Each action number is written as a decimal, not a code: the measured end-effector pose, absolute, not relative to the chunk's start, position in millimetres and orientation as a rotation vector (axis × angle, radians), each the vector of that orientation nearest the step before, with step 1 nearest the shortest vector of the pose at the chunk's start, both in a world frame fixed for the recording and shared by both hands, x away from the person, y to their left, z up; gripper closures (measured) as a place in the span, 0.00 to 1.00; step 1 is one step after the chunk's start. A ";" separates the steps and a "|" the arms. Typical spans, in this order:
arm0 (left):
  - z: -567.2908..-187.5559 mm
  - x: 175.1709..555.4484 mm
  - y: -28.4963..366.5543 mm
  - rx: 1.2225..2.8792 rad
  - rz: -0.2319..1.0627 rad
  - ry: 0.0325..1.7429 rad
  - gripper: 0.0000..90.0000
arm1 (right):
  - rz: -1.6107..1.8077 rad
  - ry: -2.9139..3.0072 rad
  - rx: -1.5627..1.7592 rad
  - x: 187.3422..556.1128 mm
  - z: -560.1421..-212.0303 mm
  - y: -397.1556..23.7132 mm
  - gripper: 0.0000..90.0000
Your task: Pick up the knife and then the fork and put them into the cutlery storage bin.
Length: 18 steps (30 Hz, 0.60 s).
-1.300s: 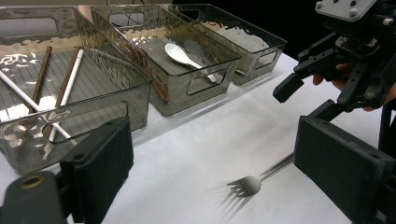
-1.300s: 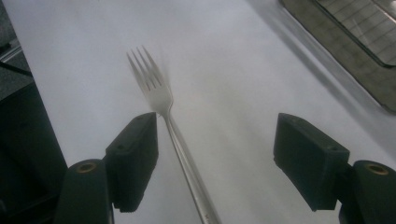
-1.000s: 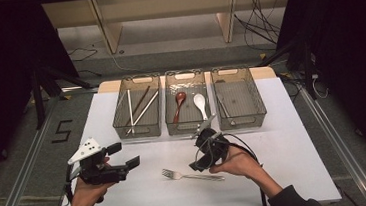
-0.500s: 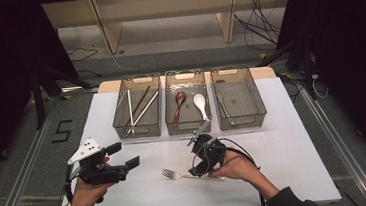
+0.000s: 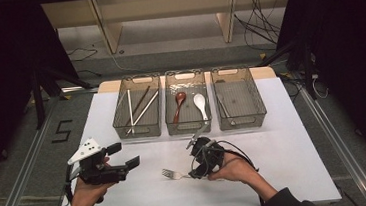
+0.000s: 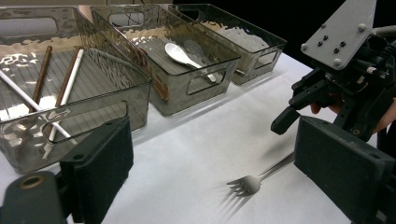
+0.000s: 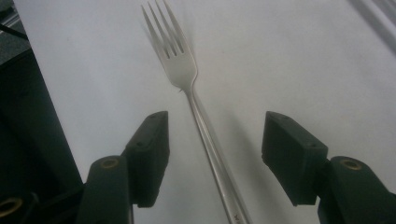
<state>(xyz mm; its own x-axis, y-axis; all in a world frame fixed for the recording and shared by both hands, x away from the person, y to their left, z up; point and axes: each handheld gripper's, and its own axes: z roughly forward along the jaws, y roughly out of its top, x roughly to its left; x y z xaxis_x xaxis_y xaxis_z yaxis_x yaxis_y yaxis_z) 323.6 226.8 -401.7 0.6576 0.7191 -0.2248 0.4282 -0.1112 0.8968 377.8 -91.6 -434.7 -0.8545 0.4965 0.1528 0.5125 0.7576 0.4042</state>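
Looks like sorting cutlery into bins, prob. near the end: the fork point(image 7: 187, 88) is the one loose item left on the counter point(image 5: 295, 143). It lies flat, handle running between the jaws of the right gripper point(image 7: 212, 154), tines pointing away from it. Jaws wide apart, one each side of the handle, nothing gripped yet. So grasp not made; left to do: close on handle, lift, carry to a bin.

Left gripper point(image 5: 118, 156) held off to the side, well apart from fork, jaws spread, empty.

Ahead of the right gripper, 3 clear bins in a row: chopstick bin point(image 5: 138, 112), spoon bin point(image 5: 187, 107) w/ brown spoon point(image 5: 179, 106) and white spoon point(image 5: 200, 104), third bin point(image 5: 238, 103) w/ what may be a utensil, can't tell. Nothing blocks the path; bin walls need clearing on the drop.
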 end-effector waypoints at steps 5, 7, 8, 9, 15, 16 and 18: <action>-401.7 323.6 226.5 1.739 0.320 0.933 0.12 | -0.677 -2.913 -0.836 377.7 -436.2 -91.7 0.50; -401.7 323.6 226.7 1.743 0.321 0.931 0.12 | -0.671 -2.916 -0.832 377.5 -436.9 -91.5 0.51; -401.7 323.6 226.6 1.744 0.321 0.931 0.12 | -0.667 -2.918 -0.830 377.4 -437.3 -91.4 0.52; -401.7 323.6 226.5 1.744 0.320 0.931 0.12 | -0.665 -2.918 -0.829 377.2 -437.6 -91.4 0.52; -401.6 323.6 226.7 1.743 0.320 0.930 0.12 | -0.638 -2.930 -0.816 376.6 -439.9 -90.7 0.57; -401.6 323.6 226.8 1.743 0.320 0.930 0.12 | -0.631 -2.938 -0.805 376.6 -440.7 -90.7 0.58; -401.7 323.6 226.8 1.743 0.320 0.930 0.12 | -0.624 -2.939 -0.799 376.2 -441.9 -90.3 0.60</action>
<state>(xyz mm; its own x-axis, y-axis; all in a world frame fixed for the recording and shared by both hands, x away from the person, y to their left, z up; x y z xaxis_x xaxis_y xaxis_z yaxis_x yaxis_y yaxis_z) 323.6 226.8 -401.7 0.6575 0.7192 -0.2246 0.4284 -0.1117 0.8966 376.2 -90.3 -441.9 -0.8675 0.4791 0.1336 0.4920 0.7874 0.3713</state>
